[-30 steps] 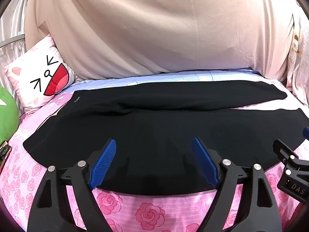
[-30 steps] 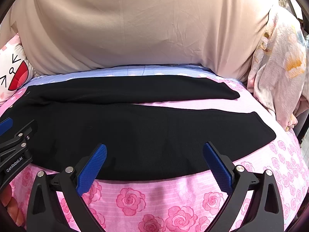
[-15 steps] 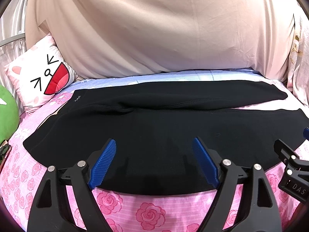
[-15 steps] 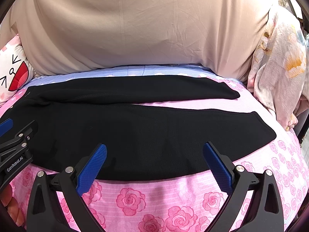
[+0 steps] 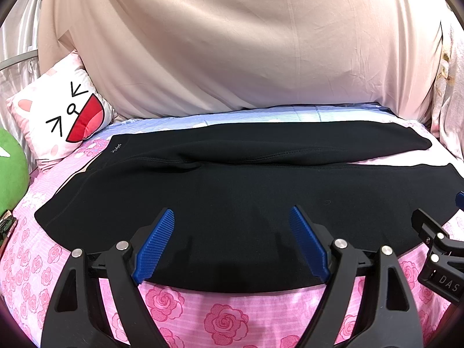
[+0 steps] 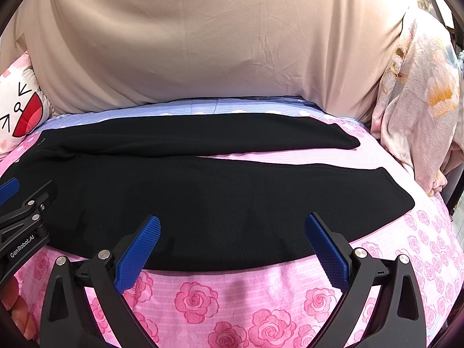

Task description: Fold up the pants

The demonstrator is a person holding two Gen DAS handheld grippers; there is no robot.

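**Clearly nothing is gripped: black pants flat on the bed, both tongs spread wide**

Clearly, you have the black pants (image 5: pixel 232 203) laid out flat across the pink rose-print bedsheet (image 5: pixel 226 319), waistband toward 9 o'clock and the two legs running toward 3 o'clock, split into a shallow V. The left gripper (image 5: pixel 232 243) hovers over the near hem edge with its jaws standing wide apart and nothing between them. The right gripper (image 6: pixel 232 249) is likewise spread wide and holds nothing; its blue pads sit above the near edge of the nearer leg.

Expect the fabric to be soft, light and limp, a matte knit that will sag and drape once lifted and may drag on the sheet. It is not fragile. A sound choice would be to pinch the near long edge at two well-separated points, one toward the waist and one toward the cuff, so the leg lifts evenly instead of bunching.

The left wrist view shows you the waistband corner with its small logo (image 5: pixel 116 148), the cartoon pillow (image 5: pixel 62 116) at 10 o'clock and a green cushion (image 5: pixel 11 171) at 9 o'clock. The right wrist view instead gives you both cuffs in full and a floral blanket (image 6: pixel 417 101) heaped at 2 o'clock.
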